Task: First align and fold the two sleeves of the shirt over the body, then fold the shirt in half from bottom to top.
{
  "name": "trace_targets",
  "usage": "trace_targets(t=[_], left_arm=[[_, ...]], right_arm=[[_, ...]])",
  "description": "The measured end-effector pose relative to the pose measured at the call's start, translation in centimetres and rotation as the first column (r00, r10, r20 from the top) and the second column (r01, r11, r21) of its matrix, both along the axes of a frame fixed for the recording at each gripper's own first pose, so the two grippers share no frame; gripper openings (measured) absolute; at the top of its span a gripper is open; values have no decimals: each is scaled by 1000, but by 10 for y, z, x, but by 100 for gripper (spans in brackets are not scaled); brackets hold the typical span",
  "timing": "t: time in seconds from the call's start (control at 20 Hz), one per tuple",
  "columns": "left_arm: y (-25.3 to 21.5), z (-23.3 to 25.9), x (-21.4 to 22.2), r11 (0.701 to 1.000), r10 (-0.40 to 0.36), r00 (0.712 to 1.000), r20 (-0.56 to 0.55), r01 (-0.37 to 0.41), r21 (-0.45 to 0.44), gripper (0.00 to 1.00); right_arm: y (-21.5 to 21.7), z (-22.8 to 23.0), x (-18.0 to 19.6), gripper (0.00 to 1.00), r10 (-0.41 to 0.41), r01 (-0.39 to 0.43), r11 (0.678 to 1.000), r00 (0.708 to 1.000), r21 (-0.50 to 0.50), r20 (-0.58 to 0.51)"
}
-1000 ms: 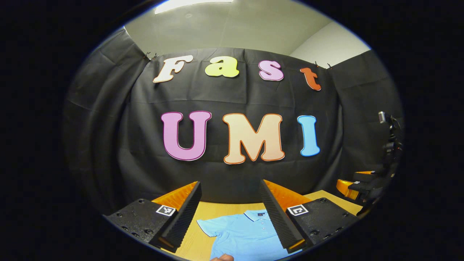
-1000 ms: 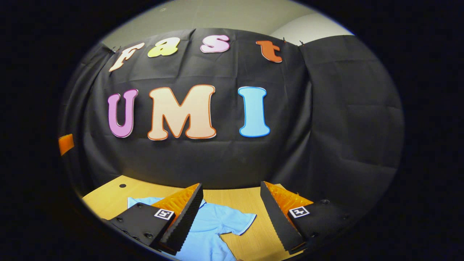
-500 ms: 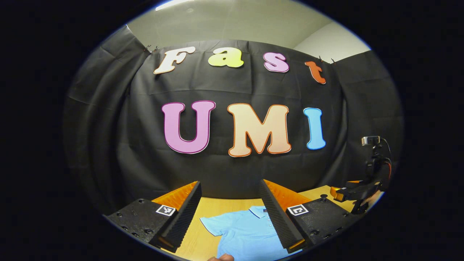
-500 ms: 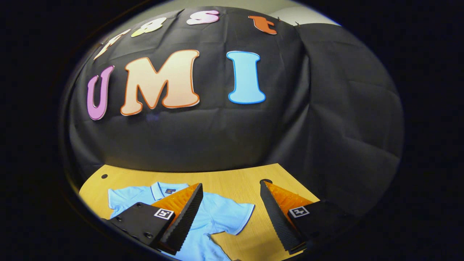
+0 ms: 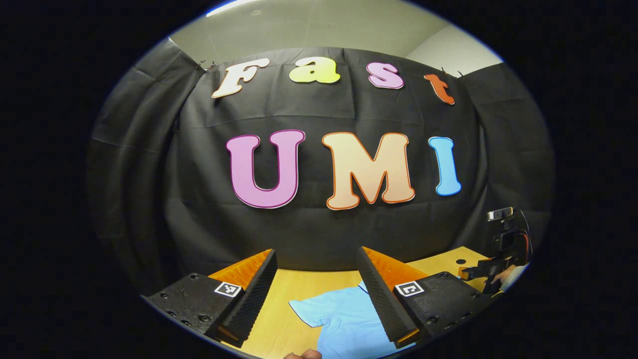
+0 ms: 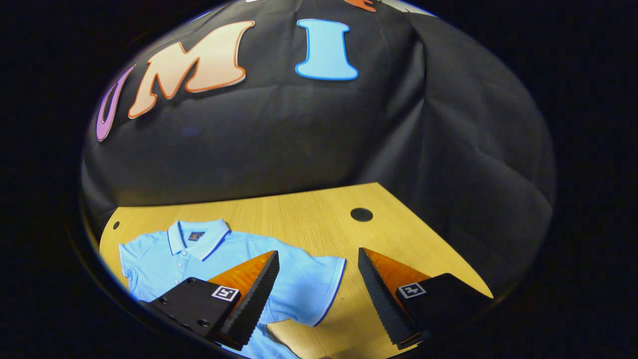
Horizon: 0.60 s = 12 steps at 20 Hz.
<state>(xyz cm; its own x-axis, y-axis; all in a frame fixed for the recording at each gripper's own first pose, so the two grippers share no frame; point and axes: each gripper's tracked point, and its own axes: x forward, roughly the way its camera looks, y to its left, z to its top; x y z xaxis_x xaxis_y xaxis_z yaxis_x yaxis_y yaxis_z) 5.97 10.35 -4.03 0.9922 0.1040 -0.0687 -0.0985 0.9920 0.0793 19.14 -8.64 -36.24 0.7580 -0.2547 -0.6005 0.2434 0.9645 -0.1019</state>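
A light blue polo shirt (image 6: pixel 199 259) lies flat on the wooden table (image 6: pixel 309 214), collar toward the booth's back wall, both short sleeves spread out. My right gripper (image 6: pixel 319 289) hovers open above the shirt's sleeve (image 6: pixel 319 279) on its right side, nothing between the fingers. In the left gripper view the shirt (image 5: pixel 344 319) shows its other sleeve (image 5: pixel 309 306). My left gripper (image 5: pixel 316 294) is open above that sleeve and holds nothing. The right gripper (image 5: pixel 478 273) with a hand on it appears far right in the left gripper view.
Black cloth walls close off the table at the back and sides. A round hole (image 6: pixel 361 214) sits in the tabletop near its right corner, and a smaller one (image 6: pixel 115 225) near the left. A fingertip (image 5: pixel 304 354) shows at the bottom edge of the left gripper view.
The right gripper has tipped downward and come closer to the table, bringing more of the shirt and tabletop into sight. The left gripper has shifted slightly left. Both stayed open.
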Motion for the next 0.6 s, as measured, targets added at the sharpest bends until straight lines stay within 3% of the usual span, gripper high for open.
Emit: trace_targets(t=[0.4, 0.6], left_arm=[[11, -12, 12, 1000, 22, 999, -27, -22, 16, 95], [9, -18, 19, 1000, 17, 999, -40, -17, 5, 95]], right_arm=[[-21, -65, -1, 99, -78, 78, 997, 987, -1, -141], [-19, -89, -13, 99, -77, 86, 996, 970, 34, -230]])
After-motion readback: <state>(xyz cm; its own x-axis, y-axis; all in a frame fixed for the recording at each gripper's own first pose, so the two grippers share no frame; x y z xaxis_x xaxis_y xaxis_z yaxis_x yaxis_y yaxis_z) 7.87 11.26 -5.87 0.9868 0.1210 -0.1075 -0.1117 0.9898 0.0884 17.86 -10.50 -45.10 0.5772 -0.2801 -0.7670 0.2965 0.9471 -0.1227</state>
